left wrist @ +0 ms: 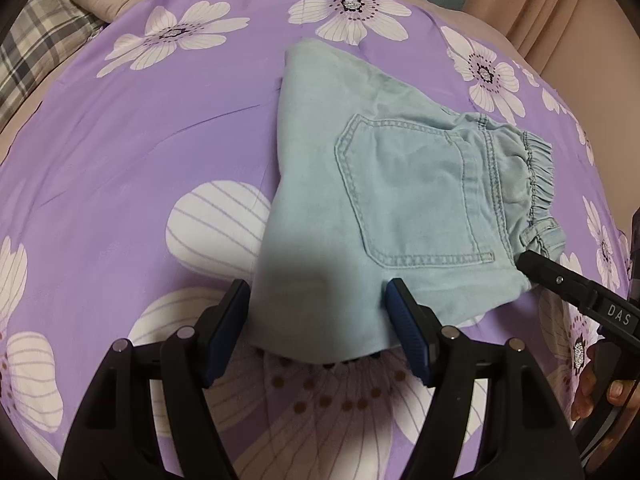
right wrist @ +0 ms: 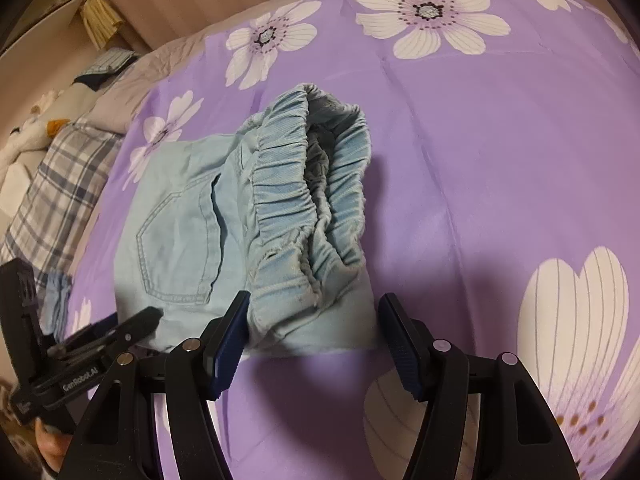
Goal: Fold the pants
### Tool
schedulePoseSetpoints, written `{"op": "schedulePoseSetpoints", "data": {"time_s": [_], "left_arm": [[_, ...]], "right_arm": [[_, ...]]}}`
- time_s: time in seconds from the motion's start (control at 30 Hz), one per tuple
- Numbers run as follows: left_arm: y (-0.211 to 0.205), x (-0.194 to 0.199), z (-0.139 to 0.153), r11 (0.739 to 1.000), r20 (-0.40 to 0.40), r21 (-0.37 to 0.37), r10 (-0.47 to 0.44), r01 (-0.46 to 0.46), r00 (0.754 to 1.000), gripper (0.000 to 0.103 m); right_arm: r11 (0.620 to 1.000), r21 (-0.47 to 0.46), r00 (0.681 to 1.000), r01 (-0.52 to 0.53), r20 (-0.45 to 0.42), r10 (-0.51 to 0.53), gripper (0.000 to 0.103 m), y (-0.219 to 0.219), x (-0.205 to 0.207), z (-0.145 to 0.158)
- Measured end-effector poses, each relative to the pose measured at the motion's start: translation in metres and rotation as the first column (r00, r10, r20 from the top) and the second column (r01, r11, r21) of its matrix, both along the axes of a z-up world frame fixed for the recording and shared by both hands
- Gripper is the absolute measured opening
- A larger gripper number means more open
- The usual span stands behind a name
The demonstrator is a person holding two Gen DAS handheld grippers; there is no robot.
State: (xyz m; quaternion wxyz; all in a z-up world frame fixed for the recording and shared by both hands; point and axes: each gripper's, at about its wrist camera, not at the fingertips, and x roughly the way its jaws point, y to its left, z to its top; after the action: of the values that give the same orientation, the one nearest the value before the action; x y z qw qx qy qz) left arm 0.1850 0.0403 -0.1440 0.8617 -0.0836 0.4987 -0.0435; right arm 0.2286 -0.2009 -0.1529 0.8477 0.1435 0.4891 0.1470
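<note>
The pale blue denim pants [left wrist: 384, 200], already folded into a compact bundle with the back pocket up, lie on the purple bedspread printed with white flowers [left wrist: 132, 152]. This suggests folding is near done. The gathered elastic waistband [right wrist: 316, 196] gapes open at one end of the bundle, probably needing flattening. The left gripper [left wrist: 316, 320] stands wide, its blue pads straddling the bundle's near edge without pinching. The right gripper [right wrist: 312, 336] is likewise wide, astride the waistband corner, holding nothing.
</note>
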Motion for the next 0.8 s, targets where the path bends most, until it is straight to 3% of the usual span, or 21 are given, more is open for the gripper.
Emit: {"op": "schedulePoseSetpoints", "data": {"time_s": [0.8], "left_arm": [[-0.0056,-0.0027,0.0009,0.998,-0.011,0.05,0.027,-0.026,1.0,0.073]], "right_arm": [[0.998,-0.067,1.0,0.013,0.0,-0.013,0.066,0.0074,-0.0008,0.002]]}}
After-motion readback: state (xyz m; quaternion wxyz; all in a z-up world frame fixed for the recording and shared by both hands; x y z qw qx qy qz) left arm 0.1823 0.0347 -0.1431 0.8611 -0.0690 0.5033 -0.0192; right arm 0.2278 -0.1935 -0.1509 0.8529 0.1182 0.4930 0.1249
